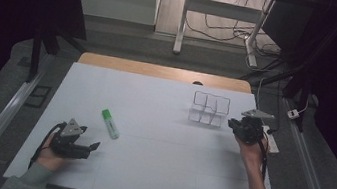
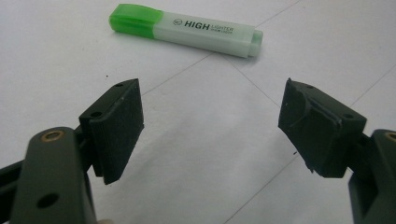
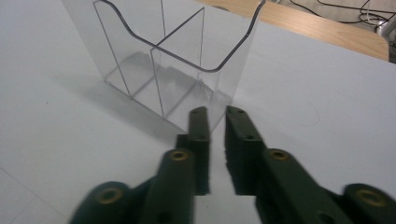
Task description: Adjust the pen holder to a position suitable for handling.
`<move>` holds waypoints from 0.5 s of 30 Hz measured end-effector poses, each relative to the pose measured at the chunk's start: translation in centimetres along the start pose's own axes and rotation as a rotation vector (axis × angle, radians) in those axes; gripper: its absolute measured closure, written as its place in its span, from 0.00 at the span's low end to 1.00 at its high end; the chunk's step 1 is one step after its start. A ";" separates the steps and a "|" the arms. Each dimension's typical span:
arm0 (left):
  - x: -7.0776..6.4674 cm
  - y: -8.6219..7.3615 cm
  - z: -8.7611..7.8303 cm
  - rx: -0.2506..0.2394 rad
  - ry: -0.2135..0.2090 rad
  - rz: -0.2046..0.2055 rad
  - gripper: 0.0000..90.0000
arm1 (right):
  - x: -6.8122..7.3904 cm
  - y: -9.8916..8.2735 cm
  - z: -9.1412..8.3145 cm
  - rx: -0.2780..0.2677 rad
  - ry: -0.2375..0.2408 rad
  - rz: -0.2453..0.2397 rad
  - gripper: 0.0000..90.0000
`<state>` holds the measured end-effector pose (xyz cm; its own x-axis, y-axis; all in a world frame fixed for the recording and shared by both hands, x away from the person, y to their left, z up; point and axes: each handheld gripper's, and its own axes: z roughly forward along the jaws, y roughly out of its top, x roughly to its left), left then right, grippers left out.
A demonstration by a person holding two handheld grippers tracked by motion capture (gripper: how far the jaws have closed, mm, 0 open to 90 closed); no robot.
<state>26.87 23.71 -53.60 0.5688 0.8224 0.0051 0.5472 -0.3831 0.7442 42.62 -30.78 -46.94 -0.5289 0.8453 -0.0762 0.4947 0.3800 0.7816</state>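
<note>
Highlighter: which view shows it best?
Left gripper view: the highlighter lies close ahead of the open left gripper, green cap and printed label readable. In the high view it is a small green stick on the table.

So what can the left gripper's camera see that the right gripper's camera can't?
The left gripper view alone has the green highlighter lying flat on the sheet, beyond the left gripper, whose jaws stand wide apart. The right gripper view alone has the clear plastic organizer with its dividers, the wooden table edge behind it, and the right gripper, jaws nearly together at the organizer's near wall. Both show the white sheet underneath.
</note>
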 end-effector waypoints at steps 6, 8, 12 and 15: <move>0.0 0.0 0.0 0.001 0.000 0.000 0.24 | -0.5 0.1 1.4 0.034 -0.012 -0.010 0.99; 0.0 0.0 0.0 0.000 0.001 0.000 0.25 | -0.8 0.2 1.8 0.030 -0.005 0.015 0.99; 0.0 0.0 0.0 0.000 0.001 -0.001 0.25 | -1.4 0.4 2.5 0.025 0.007 0.035 0.99; 0.0 0.0 0.0 0.001 0.002 -0.001 0.25 | -1.7 0.4 3.0 0.029 0.011 0.040 0.99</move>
<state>26.87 23.72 -53.61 0.5674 0.8234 0.0060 0.5479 -0.3830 0.7437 45.73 -30.93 -48.33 -0.5158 0.8558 -0.0388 0.5350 0.3572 0.7657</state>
